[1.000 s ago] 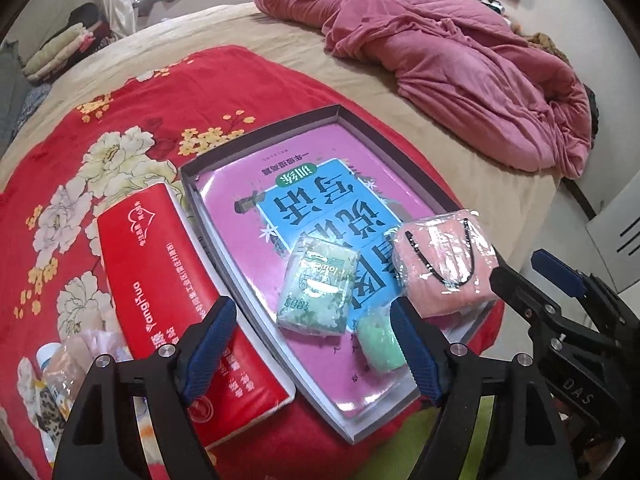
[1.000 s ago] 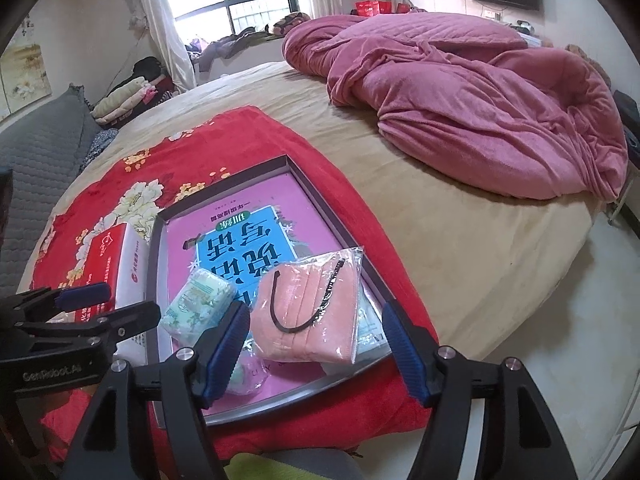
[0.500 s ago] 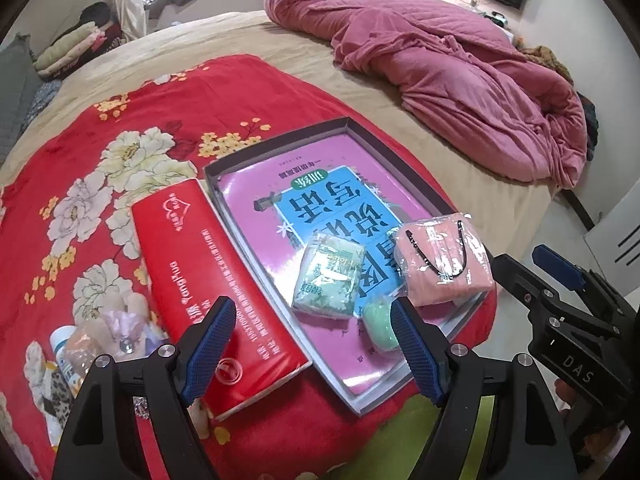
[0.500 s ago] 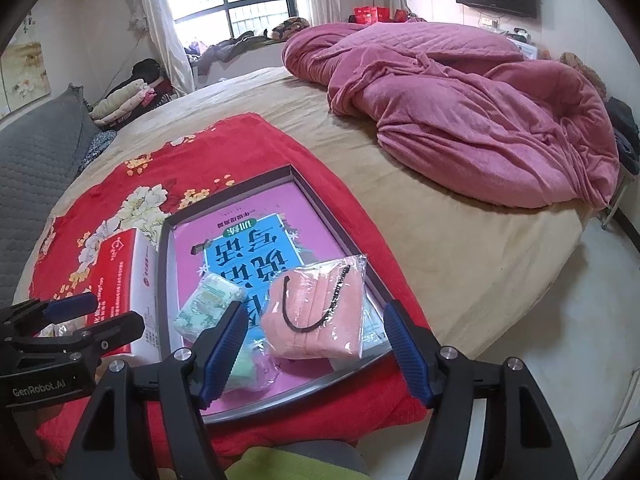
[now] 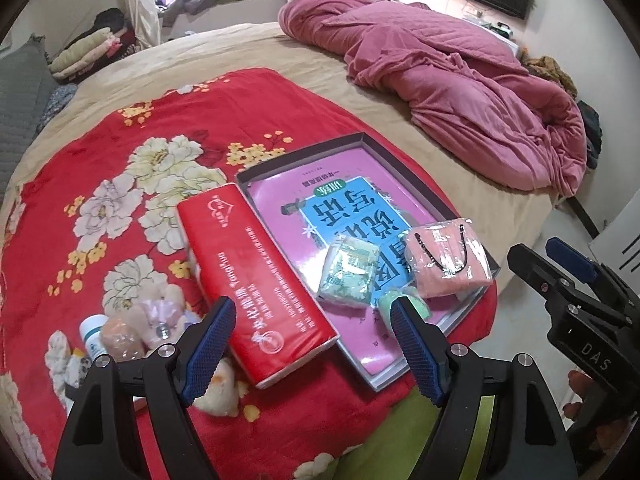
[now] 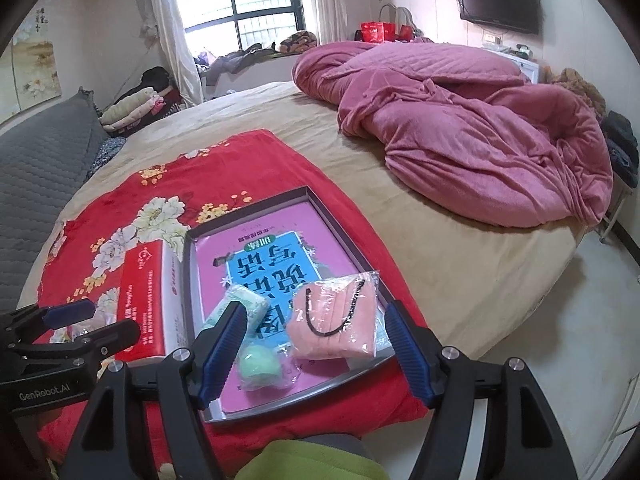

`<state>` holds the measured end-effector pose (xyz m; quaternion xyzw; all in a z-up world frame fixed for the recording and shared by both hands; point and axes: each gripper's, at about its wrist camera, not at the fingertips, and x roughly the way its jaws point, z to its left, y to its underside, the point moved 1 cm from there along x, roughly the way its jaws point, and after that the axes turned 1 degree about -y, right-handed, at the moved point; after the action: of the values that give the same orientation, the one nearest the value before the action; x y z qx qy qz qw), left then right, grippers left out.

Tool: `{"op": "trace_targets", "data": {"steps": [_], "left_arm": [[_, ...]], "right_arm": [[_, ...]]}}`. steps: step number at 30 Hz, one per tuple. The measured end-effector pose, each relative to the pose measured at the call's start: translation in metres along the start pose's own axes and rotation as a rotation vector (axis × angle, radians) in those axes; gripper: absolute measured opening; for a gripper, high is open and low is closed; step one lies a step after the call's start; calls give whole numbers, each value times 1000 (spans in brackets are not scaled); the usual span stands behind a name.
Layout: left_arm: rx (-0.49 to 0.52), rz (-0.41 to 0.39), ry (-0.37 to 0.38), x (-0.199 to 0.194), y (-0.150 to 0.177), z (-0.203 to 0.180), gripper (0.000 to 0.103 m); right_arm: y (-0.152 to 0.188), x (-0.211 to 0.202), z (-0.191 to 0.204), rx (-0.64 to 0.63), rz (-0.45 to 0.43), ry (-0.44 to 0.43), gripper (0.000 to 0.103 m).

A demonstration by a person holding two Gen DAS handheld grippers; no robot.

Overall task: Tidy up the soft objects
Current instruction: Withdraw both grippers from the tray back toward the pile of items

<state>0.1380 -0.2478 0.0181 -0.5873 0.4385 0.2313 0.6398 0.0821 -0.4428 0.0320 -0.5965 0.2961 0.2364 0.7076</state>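
A shallow grey tray (image 5: 300, 156) lined with a pink and blue book cover lies on a red floral blanket (image 5: 120, 152). At its near end lie a bag of pink masks (image 5: 448, 260), a green tissue pack (image 5: 348, 272) and a small green soft ball (image 5: 384, 304). A long red tissue pack (image 5: 252, 280) lies along the tray's left side. My left gripper (image 5: 311, 306) hovers open above the red pack and the tray's near corner, empty. My right gripper (image 6: 314, 310) hangs open above the masks (image 6: 332, 320), not touching them. It also shows at the right edge of the left wrist view.
A small bottle (image 5: 90, 332) and pale plush pieces (image 5: 132, 328) lie at the blanket's near left. A crumpled pink quilt (image 5: 460, 92) fills the bed's far right. The bed edge and floor (image 6: 560, 320) are to the right. A person's green clothing (image 6: 312, 460) shows at the bottom.
Both grippers have lifted and drawn back from the tray, so the objects look smaller. The bottle and plush pieces have come further into the left wrist view. Nothing on the bed has moved.
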Motion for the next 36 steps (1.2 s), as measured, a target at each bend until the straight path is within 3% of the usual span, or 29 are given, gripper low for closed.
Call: {"op": "trace_targets", "data": {"steps": [28,36], "left_arm": [[-120,-58,-48,-60,44,82,81],[-172,-70,-79,-76,58,123,81]], "right_arm": [[-7,-44,97,-178,-54,-64,71],[-4,-49,130,-233,-56,-97,72]]}}
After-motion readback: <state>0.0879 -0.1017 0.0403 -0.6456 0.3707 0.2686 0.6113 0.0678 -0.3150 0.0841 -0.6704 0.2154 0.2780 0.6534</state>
